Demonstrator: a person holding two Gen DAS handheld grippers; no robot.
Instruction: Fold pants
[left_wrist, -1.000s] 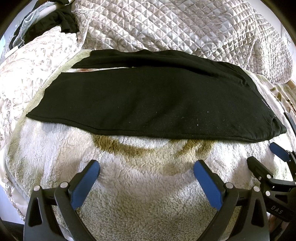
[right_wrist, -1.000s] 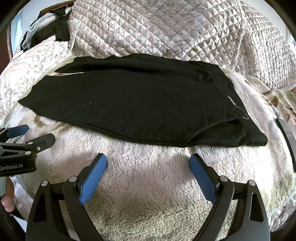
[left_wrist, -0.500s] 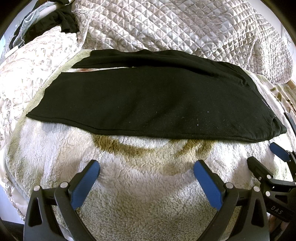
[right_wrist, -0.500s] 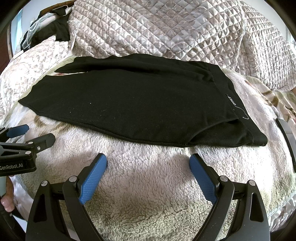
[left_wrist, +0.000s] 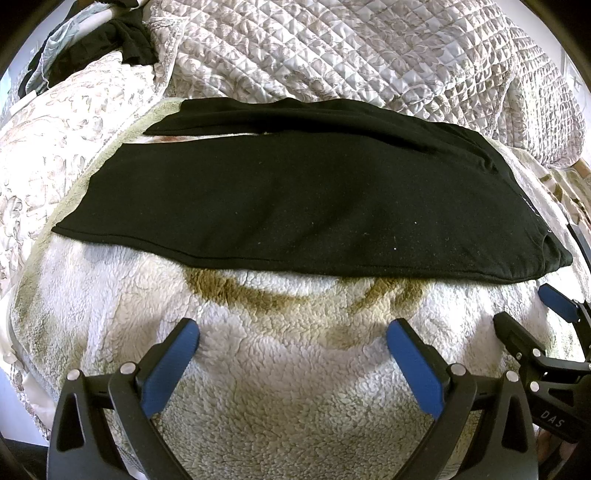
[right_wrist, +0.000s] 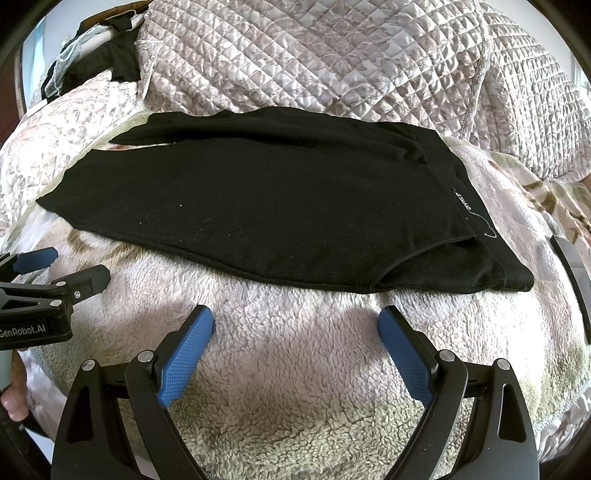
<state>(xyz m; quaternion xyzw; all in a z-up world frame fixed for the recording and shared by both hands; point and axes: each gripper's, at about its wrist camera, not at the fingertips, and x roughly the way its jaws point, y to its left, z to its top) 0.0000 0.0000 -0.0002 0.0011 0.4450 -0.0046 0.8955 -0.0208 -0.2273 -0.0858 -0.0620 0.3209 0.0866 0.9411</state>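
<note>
One pair of black pants (left_wrist: 295, 199) lies on one fluffy cream fleece blanket (left_wrist: 288, 369). Two grippers hang over that blanket's near part: the left gripper (left_wrist: 291, 354) and the right gripper (right_wrist: 295, 339), each with two blue-padded fingers spread apart, four in all. Beyond the blanket is one quilted bedspread (left_wrist: 369, 55), and at its far left corner one heap of dark clothes (left_wrist: 107, 44).

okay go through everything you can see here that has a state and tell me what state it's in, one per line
Black pants: lying flat on the fleece blanket, one leg laid over the other, not held.
Left tongs: open, empty, over the blanket short of the pants' near edge.
Right tongs: open, empty, also short of the near edge.
Fleece blanket: spread under the pants.
Quilted cover: bunched up behind the pants.
</note>
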